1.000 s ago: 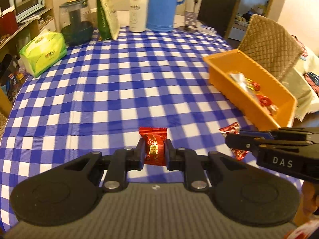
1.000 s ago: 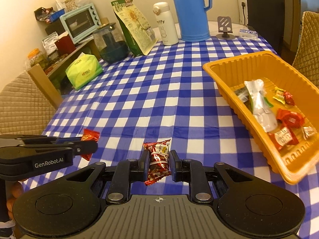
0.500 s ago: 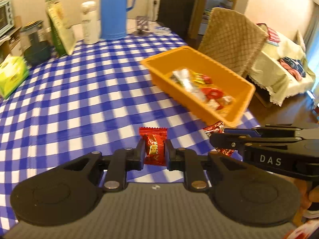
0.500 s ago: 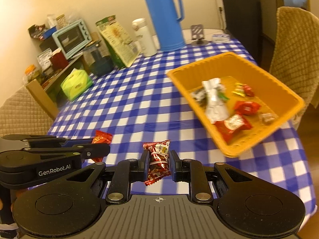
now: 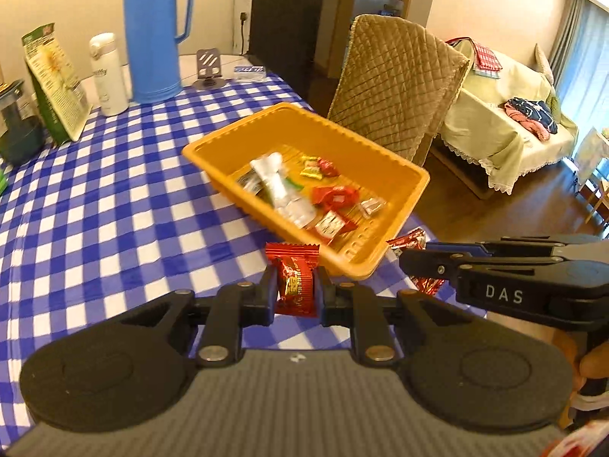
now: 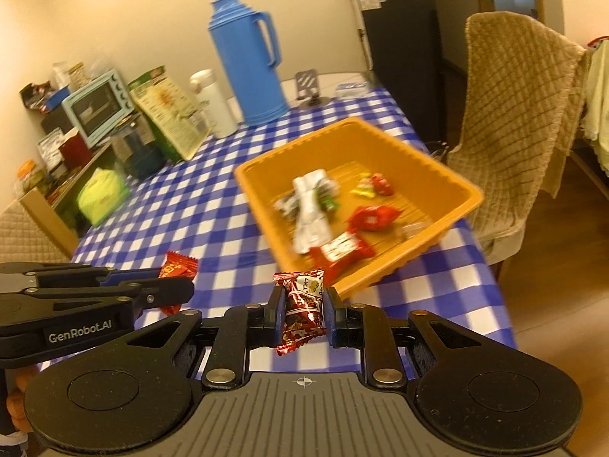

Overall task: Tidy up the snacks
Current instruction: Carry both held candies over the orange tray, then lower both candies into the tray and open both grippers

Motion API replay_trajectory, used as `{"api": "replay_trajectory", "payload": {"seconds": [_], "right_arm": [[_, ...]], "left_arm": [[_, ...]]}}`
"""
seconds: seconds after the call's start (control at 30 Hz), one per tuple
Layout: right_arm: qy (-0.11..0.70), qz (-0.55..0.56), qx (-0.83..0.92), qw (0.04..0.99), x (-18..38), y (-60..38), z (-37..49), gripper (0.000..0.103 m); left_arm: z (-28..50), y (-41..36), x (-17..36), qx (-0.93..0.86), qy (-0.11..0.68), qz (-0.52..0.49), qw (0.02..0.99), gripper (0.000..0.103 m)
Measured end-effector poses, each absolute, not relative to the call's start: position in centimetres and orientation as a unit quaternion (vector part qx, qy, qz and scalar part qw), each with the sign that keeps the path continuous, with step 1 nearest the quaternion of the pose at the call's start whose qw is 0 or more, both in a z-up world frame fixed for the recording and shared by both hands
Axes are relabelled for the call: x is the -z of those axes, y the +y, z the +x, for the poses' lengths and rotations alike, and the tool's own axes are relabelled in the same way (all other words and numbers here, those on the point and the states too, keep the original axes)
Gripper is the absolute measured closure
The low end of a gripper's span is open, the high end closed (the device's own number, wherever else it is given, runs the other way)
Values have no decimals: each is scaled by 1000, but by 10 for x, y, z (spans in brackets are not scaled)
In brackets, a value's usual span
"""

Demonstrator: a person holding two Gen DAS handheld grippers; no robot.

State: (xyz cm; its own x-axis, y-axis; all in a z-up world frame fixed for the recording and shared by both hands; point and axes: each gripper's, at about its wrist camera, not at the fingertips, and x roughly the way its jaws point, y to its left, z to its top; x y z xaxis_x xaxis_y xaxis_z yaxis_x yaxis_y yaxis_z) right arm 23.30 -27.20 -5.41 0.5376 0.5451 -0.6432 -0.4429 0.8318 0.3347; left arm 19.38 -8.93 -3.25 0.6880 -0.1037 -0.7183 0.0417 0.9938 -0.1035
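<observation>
Left gripper (image 5: pixel 294 291): clenched on a red candy (image 5: pixel 293 278), the wrapper standing upright between its fingers, its top edge sticking out above them.
Right gripper (image 6: pixel 304 310): clenched on a dark red snack packet (image 6: pixel 302 310), held upright and a little tilted, both ends sticking out past the fingers.
Orange tray (image 5: pixel 228 141): just ahead of both grippers, slightly right of the left one; its near corner sits just beyond the held candy. Also seen from the right wrist view (image 6: pixel 426 167), just past the held packet.
Tray contents: a silver-white packet (image 5: pixel 283 190), several red wrapped snacks (image 5: pixel 335 196) and a small yellow one, all blurred.
Grippers to each other: the right gripper lies just right of the left one, side by side, both above the near edge of the tabletop (image 5: pixel 95 198) with its blue checked cloth.
Far ahead, left of the left gripper: a blue thermos (image 5: pixel 154 34), a white bottle (image 5: pixel 108 72) and a green bag (image 5: pixel 55 83).
Beyond the tray: a quilted chair (image 5: pixel 396 83).
</observation>
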Motion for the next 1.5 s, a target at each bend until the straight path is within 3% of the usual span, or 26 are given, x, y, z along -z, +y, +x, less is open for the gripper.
{"api": "replay_trajectory", "payload": {"seconds": [0.93, 1.5], "right_arm": [[374, 52, -262, 888, 73, -286, 384, 82], [392, 52, -259, 881, 88, -280, 406, 82]], "left_arm": [[357, -118, 44, 36, 392, -32, 919, 85], [391, -118, 66, 36, 417, -28, 908, 85]]}}
